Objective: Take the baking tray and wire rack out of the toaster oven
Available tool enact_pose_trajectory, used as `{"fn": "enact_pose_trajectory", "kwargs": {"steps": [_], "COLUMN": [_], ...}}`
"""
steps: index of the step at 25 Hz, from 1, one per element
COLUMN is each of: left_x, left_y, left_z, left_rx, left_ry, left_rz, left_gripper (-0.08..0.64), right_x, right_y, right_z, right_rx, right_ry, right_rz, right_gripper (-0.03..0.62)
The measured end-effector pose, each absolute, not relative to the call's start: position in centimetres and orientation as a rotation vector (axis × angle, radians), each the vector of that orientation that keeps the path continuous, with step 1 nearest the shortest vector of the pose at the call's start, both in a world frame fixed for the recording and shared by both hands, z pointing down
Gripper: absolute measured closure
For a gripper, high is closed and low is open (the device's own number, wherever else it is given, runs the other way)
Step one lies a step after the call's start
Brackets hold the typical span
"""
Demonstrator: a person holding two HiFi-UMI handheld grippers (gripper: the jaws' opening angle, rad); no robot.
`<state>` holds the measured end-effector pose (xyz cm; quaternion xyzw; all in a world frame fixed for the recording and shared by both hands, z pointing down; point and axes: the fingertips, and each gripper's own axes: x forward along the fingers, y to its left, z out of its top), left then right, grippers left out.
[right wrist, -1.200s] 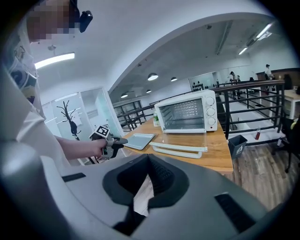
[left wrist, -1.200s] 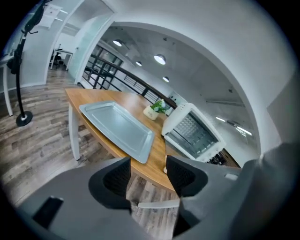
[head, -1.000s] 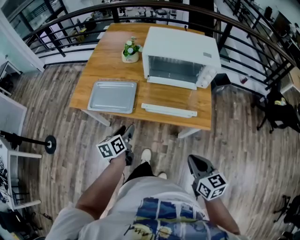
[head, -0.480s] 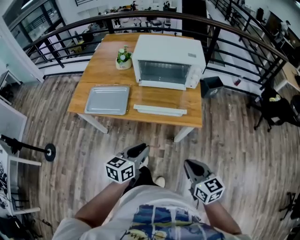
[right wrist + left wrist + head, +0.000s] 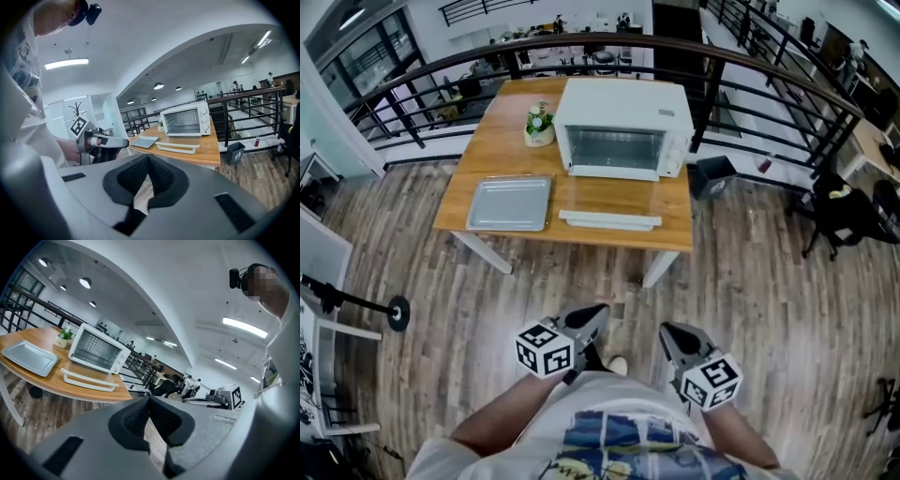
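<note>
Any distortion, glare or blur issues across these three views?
Head view: strong fisheye, the railing bows into an arc; toaster oven sharp, light even. Left gripper view: dark vignetted corners, the table edge curves. Right gripper view: same vignette, bright ceiling light, no washout on the baking tray.

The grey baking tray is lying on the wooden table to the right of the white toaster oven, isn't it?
Not quite: the baking tray lies on the wooden table to the left of the white toaster oven, not the right. The head view shows it.
</note>
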<state>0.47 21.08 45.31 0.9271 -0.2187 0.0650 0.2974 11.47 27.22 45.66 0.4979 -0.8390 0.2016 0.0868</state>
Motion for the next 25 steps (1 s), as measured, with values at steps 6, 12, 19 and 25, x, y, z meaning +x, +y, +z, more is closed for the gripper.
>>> {"fn": "enact_pose_trajectory", "kwargs": {"steps": [6,12,19,25], "left_x": [0.1,-0.2,-0.6,-0.7], "left_y": [21.8,22.2,22.0,21.7], "left_z": [46.2,46.5,47.1,47.7], "left_rx": [2.423,2.437,2.439,2.432], "left_ry": [-0.564,-0.563,-0.565,-0.574], "left_rz": [0.167,0.173,0.208,0.217], "left_gripper": [0.557,0.557,0.557,0.557], "right_x": [11.1,11.2,10.4,10.3], "right_y": [28.3,28.7,28.1,27.8], "right_z": [45.7,46.1,46.2,46.5], "right_rx": [1.49,1.492,1.477,1.461], "right_ry": [-2.513,-2.498,-2.499,-2.499], "right_rz": [0.581,0.592,0.581,0.565], "right_gripper": [0.592,0.592,0.592,0.592]}}
